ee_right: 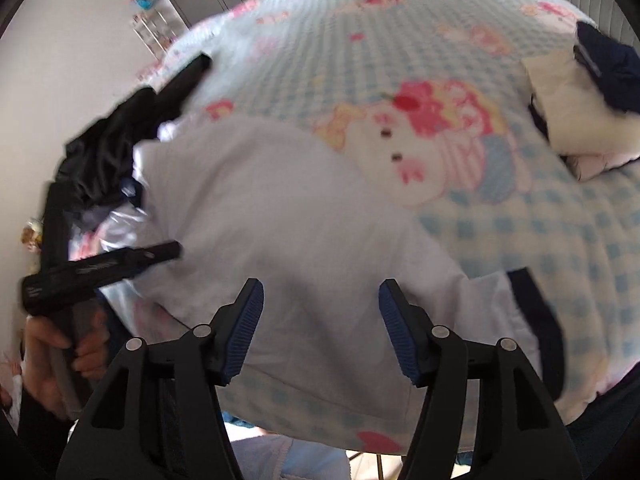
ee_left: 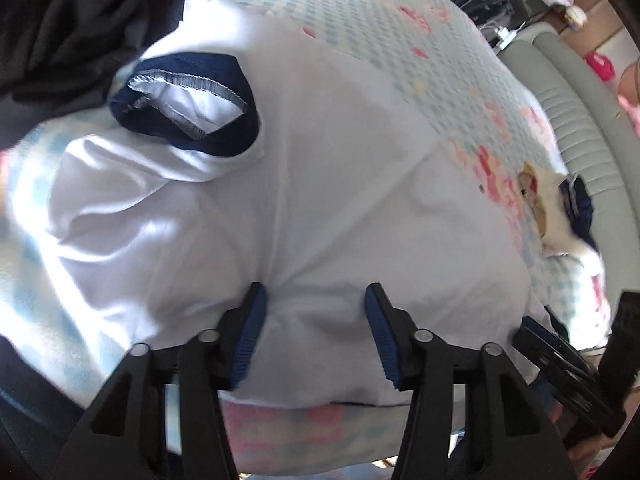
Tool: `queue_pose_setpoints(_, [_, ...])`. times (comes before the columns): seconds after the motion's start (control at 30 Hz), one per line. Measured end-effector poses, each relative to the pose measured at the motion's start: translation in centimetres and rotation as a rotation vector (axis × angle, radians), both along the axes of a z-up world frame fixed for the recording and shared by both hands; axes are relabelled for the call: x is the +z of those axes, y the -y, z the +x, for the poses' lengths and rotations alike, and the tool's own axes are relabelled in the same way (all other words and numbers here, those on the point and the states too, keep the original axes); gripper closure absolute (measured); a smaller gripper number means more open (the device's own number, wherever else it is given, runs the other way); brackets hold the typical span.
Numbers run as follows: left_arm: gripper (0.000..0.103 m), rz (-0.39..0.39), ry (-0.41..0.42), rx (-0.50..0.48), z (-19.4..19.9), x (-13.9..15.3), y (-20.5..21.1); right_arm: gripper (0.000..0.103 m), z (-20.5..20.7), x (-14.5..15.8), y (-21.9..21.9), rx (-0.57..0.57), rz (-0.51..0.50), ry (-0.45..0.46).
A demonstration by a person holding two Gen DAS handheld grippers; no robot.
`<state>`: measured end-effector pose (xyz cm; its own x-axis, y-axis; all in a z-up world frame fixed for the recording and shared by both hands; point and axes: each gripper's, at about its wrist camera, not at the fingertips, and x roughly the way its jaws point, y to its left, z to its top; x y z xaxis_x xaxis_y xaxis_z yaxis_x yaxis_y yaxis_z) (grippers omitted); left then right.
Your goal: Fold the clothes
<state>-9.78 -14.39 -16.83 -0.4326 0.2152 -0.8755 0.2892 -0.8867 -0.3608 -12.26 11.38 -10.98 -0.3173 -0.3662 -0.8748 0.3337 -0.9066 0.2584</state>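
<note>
White shirt (ee_left: 312, 184) lies spread on the checked bedspread (ee_right: 520, 232). Only the left wrist view shows its navy collar (ee_left: 188, 100) at ten o'clock; only the right shows the left gripper (ee_right: 160, 254) at nine o'clock. Both it and the right gripper (ee_right: 320, 320) gape, pads off the cloth.

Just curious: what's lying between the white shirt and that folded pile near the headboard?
Only bare cartoon-print blanket between white shirt and folded pile, as the right wrist view shows.
</note>
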Motion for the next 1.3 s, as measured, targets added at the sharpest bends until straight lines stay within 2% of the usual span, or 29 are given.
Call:
queue_pose_setpoints(0.07, [0.074, -0.025, 0.000, 0.037, 0.8, 0.5, 0.7, 0.045, -0.6, -1.2, 0.1, -0.011, 0.047, 0.008])
queue_pose_setpoints(0.17, [0.077, -0.044, -0.044, 0.114, 2.3, 1.9, 2.7, 0.046, -1.2, 0.0, 0.1, -0.020, 0.126, -0.104])
queue_pose_setpoints(0.2, [0.075, -0.026, -0.070, 0.137, 3.0, 2.6, 3.5, 0.046, -1.3, 0.8, 0.0, -0.033, 0.151, -0.146])
queue_pose_setpoints(0.23, [0.071, 0.032, -0.086, 0.139, 3.3, 2.7, 4.2, 0.046, -1.4, 1.6, -0.4, -0.058, 0.164, -0.177])
queue_pose_setpoints(0.27, [0.054, 0.092, -0.103, 0.140, 3.7, 2.8, 4.9, 0.045, -1.5, 2.4, -0.7, -0.083, 0.178, -0.208])
queue_pose_setpoints(0.3, [0.043, 0.154, -0.098, 0.126, 3.7, 2.5, 5.2, 0.044, -1.7, 3.1, -1.0, -0.101, 0.170, -0.218])
queue_pose_setpoints(0.33, [0.043, 0.216, -0.093, 0.112, 3.8, 2.2, 5.4, 0.044, -1.8, 3.4, -1.5, -0.107, 0.124, -0.192])
queue_pose_setpoints(0.5, [0.043, 0.267, -0.083, 0.112, 5.6, 1.3, 4.5, 0.044, 0.2, 1.8, -2.1, -0.041, -0.117, 0.055])
queue_pose_setpoints(0.53, [0.043, 0.254, -0.066, 0.114, 5.7, 1.2, 4.5, 0.044, 0.8, 1.4, -1.8, -0.016, -0.125, 0.082])
queue_pose_setpoints(0.63, [0.043, 0.135, -0.015, 0.056, 5.9, 1.2, 3.2, 0.044, 2.4, -0.2, -0.6, 0.069, -0.078, 0.116])
queue_pose_setpoints(0.7, [0.043, 0.121, -0.017, 0.050, 6.1, 1.3, 3.0, 0.044, 2.9, -1.4, 0.2, 0.113, -0.033, 0.137])
queue_pose_setpoints(0.77, [0.043, 0.136, -0.009, 0.095, 6.4, 1.5, 3.7, 0.044, 3.1, -2.5, 1.1, 0.140, -0.009, 0.186])
queue_pose_setpoints(0.83, [0.043, 0.161, -0.018, 0.135, 7.0, 2.0, 4.6, 0.044, 3.1, -2.5, 1.8, 0.158, 0.028, 0.181])
queue_pose_setpoints(0.9, [0.043, 0.206, -0.012, 0.098, 7.1, 1.9, 4.6, 0.044, 3.3, -2.3, 2.2, 0.180, 0.055, 0.172])
queue_pose_setpoints(0.97, [0.042, 0.279, 0.047, -0.007, 6.4, 0.3, 3.6, 0.044, 3.7, -2.6, 1.7, 0.189, 0.064, 0.191])
queue_pose_setpoints(1.07, [0.042, 0.204, 0.083, -0.058, 5.3, -0.6, 2.1, 0.043, 4.1, -3.7, 0.9, 0.184, 0.078, 0.219])
queue_pose_setpoints(1.1, [0.043, 0.202, 0.086, -0.055, 4.8, -0.8, 2.0, 0.043, 4.0, -4.2, 0.8, 0.180, 0.085, 0.216])
queue_pose_setpoints(1.17, [0.044, 0.189, 0.062, -0.051, 3.8, -0.3, 1.8, 0.043, 3.3, -4.3, 1.1, 0.169, 0.092, 0.186])
queue_pose_setpoints(1.23, [0.049, 0.163, 0.016, -0.056, 2.7, 0.7, 1.5, 0.043, 2.5, -3.5, 1.4, 0.152, 0.071, 0.145])
queue_pose_setpoints(1.3, [0.050, 0.147, -0.056, -0.072, 1.9, 2.3, 1.8, 0.043, 1.5, -2.0, 1.7, 0.144, 0.060, 0.064])
